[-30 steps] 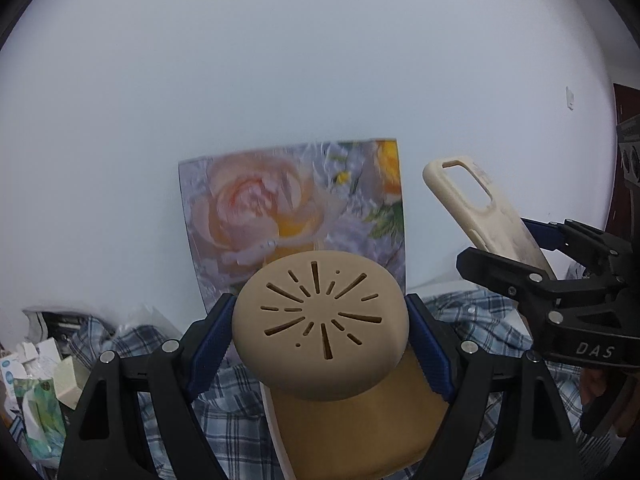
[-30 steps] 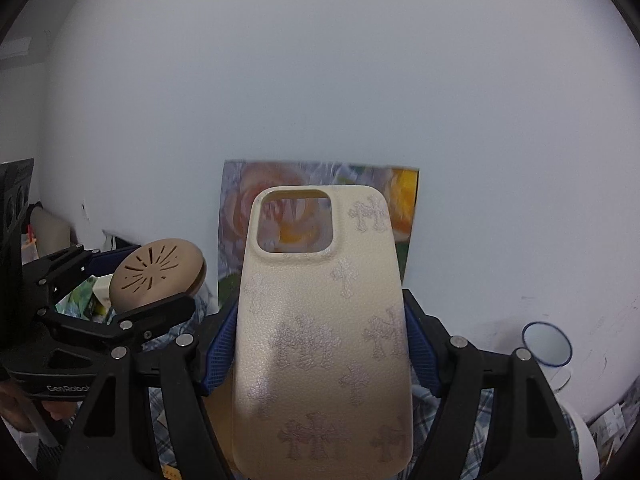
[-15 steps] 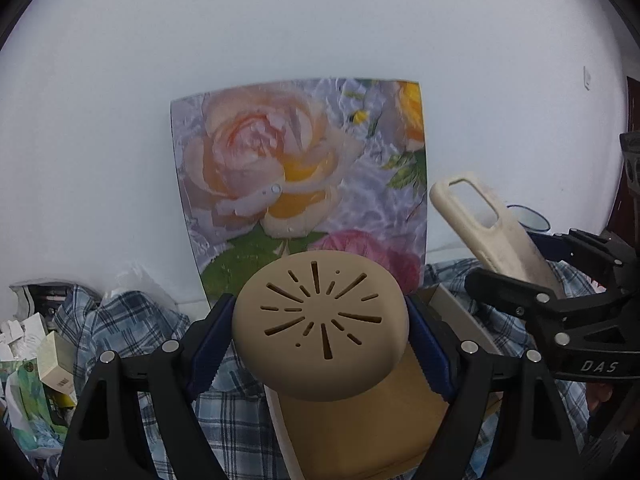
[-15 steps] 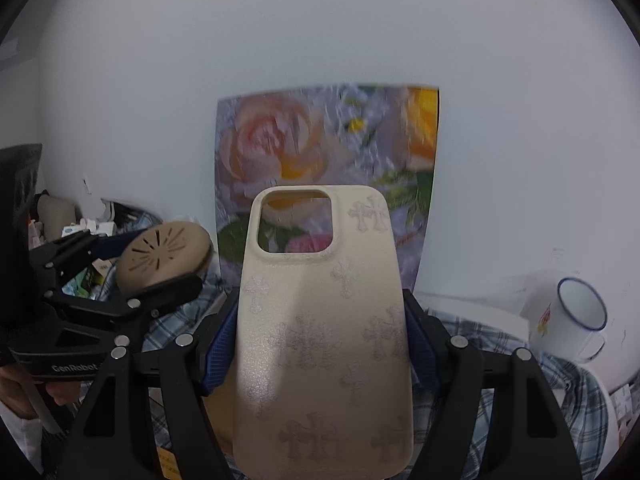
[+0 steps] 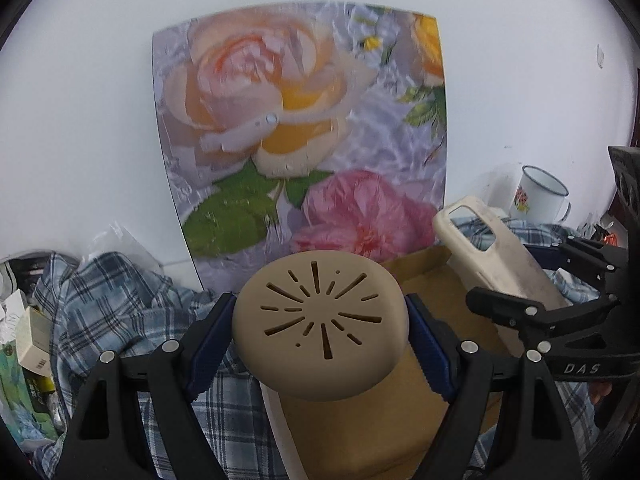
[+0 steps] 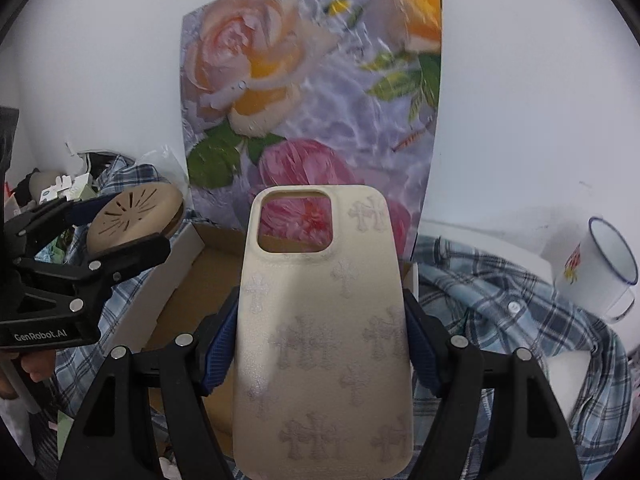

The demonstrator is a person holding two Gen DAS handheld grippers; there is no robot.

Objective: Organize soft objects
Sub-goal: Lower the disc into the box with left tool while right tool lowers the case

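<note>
White lettering reads "DAS" on the black body of the right hand-held gripper (image 5: 516, 280) where it enters the right side of the left wrist view, and "GenRobot.AI" on the left hand-held gripper (image 6: 132, 224) at the left edge of the right wrist view. The enamel mug (image 6: 600, 264) at the right edge carries a small red and yellow print, too small to read as writing.

The left hand-held gripper (image 5: 320, 320) stands fairly wide, its blue ribbed pads (image 5: 210, 332) pressed on both sides of a tan round pad (image 5: 320, 324) with slits radiating across its face. The pad fills the lower centre of the left wrist view, gripped clear above a brown cardboard box (image 5: 440, 280).

The right hand-held gripper (image 6: 322, 332) is likewise spread, its blue pads clamping the long edges of a cream phone case (image 6: 324, 332) stamped with faint cross motifs. The case stands upright in the centre of the frame, camera cut-out at the top, over the open box (image 6: 200, 280).

The box sits on a rumpled blue plaid shirt (image 6: 500, 300) on the counter. Behind it a floral board (image 5: 300, 128) with roses leans against the white wall. Small cartons (image 5: 36, 332) crowd the lower left of the left wrist view.
</note>
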